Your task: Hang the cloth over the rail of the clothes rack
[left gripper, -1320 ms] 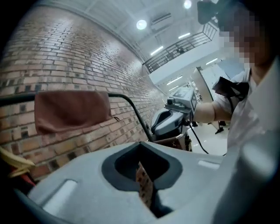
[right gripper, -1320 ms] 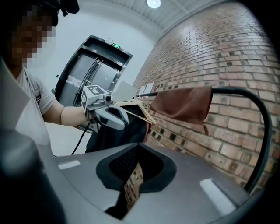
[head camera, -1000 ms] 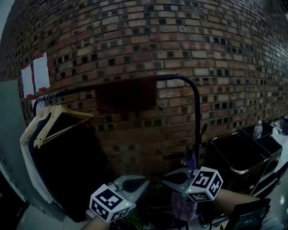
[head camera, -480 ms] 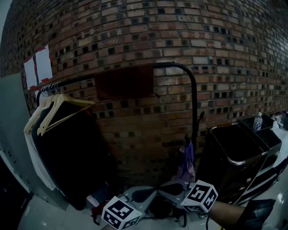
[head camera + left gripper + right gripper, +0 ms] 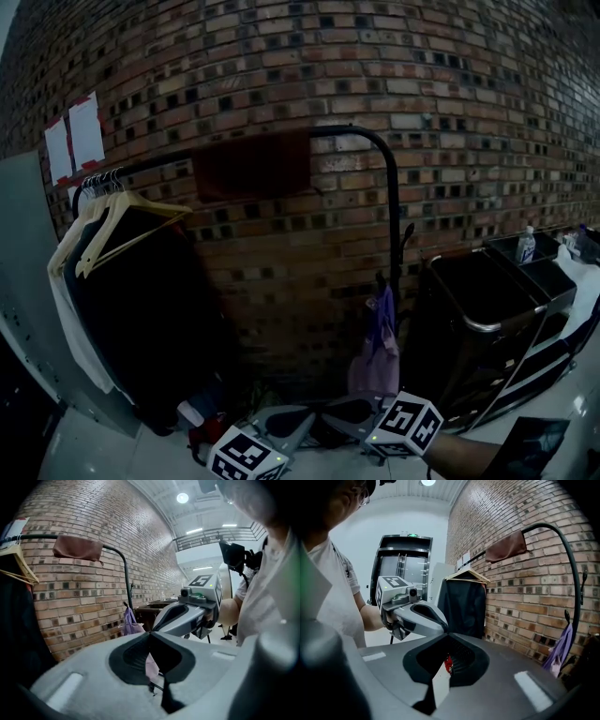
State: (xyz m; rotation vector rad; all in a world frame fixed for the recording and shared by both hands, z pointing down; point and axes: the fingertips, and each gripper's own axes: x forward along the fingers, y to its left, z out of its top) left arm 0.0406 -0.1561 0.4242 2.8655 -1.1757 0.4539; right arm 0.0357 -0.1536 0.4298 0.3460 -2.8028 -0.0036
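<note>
Fingers (image 5: pixel 126 656): pinched fully together on left gripper (image 5: pixel 149 635) and right gripper (image 5: pixel 448 635), nothing held.
Cloth (image 5: pixel 251 164): already draped over the rail (image 5: pixel 342 128), well above both.
Clothes (image 5: pixel 141 309): hung at the rail's left end.

Standing here, I count one black metal clothes rack (image 5: pixel 391 216) and one dark reddish-brown cloth (image 5: pixel 251 164). There are at least two pale wooden hangers (image 5: pixel 117 217), though the bunched hooks stop me getting an exact number. There is one black garment (image 5: pixel 141 328) and one whitish garment (image 5: pixel 73 323). Two white paper sheets (image 5: pixel 86 131) are on the brick wall. I see one purple fabric piece (image 5: pixel 378 342) and one clear plastic bottle (image 5: pixel 525 246). There are two grey handheld tools: the left gripper (image 5: pixel 150 632) and the right gripper (image 5: pixel 449 633).
</note>
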